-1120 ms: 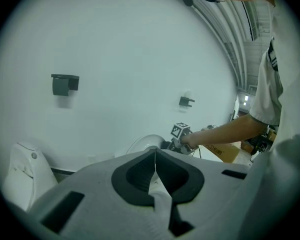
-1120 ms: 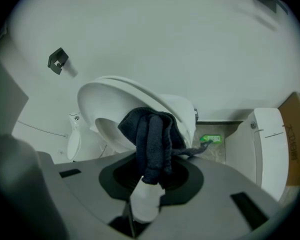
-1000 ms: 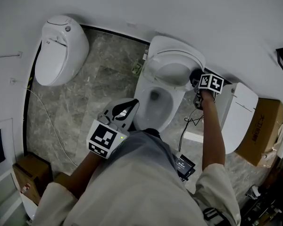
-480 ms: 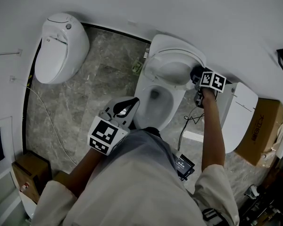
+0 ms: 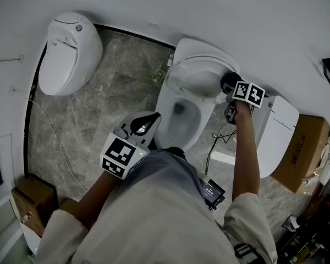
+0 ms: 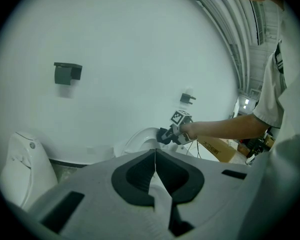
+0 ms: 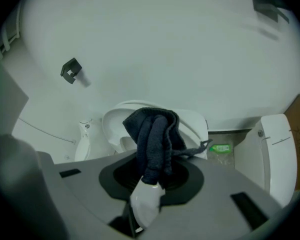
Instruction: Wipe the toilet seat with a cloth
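The white toilet [image 5: 166, 130] stands mid-floor with its seat and lid [image 5: 201, 65] raised toward the wall. My right gripper [image 5: 230, 88] is at the raised seat's right edge, shut on a dark blue cloth [image 5: 227, 81]. In the right gripper view the bunched cloth [image 7: 152, 134] sticks up between the jaws in front of the seat [image 7: 192, 124]. My left gripper [image 5: 154, 119] hovers by the bowl's front left, shut with nothing in it; its closed tips [image 6: 155, 152] meet in the left gripper view, where the right gripper [image 6: 166, 135] shows beyond.
A second toilet [image 5: 69, 51] stands at the left and a third white unit [image 5: 278, 128] at the right. Cardboard boxes [image 5: 307, 153] sit far right and lower left [image 5: 33, 199]. A cable [image 5: 220, 139] and a black device [image 5: 212, 194] lie on the marble floor.
My right gripper with the cloth has crept a little up along the raised seat's right edge. The left gripper has hardly moved.
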{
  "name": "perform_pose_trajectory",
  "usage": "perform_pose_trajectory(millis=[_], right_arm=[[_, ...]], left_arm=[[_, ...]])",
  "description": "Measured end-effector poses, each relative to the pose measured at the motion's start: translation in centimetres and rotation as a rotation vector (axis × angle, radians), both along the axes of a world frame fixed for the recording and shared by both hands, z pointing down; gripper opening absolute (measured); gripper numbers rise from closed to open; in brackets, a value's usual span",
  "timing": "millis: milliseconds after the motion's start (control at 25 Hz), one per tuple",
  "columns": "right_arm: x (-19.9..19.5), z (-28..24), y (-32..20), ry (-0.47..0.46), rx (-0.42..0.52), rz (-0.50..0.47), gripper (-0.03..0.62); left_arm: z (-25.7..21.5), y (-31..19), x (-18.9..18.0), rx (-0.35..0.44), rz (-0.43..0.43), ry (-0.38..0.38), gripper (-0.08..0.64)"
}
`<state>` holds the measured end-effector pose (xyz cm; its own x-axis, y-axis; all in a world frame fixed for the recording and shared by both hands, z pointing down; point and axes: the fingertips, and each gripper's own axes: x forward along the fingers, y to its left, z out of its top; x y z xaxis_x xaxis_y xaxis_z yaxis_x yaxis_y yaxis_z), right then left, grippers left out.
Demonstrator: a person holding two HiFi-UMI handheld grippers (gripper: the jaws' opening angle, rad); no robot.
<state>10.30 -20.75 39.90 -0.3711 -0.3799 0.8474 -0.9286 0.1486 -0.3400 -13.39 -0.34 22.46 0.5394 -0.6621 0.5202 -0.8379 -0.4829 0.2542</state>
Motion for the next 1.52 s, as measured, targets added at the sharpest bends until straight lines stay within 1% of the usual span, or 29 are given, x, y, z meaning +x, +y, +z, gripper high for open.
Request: perform_pose_trajectory(millis=[320,920,1120,1360,1520], right_arm=[[-1.5,-1.0,-0.4,-0.039,0.028,0.019,0.067],[-4.2,-2.1,-0.8,-0.085,0.068,0.006,0.067],[-5.5,-2.5,-0.9,-0.104,0.082,-0.012,0.067],[-6.3,-2.4,-1.2,-0.112,0.087,-0.015,0.067],[-7.2,-2.7,-1.2,-0.137,0.091,-0.024,0.067]], left_arm=[[0.3,0.2,-0.3,-0.011,0.002,0.011,0.011],[0.5,1.3,-1.1,-0.026,-0.023,0.025,0.011],[0.4,1.3,-1.5,-0.045,-0.055,0.080,0.011],[0.8,1.4,-1.8,-0.061,-0.070,0.103,0.011],[0.7,1.7,-1.9,-0.063,-0.080,0.105,0.011]])
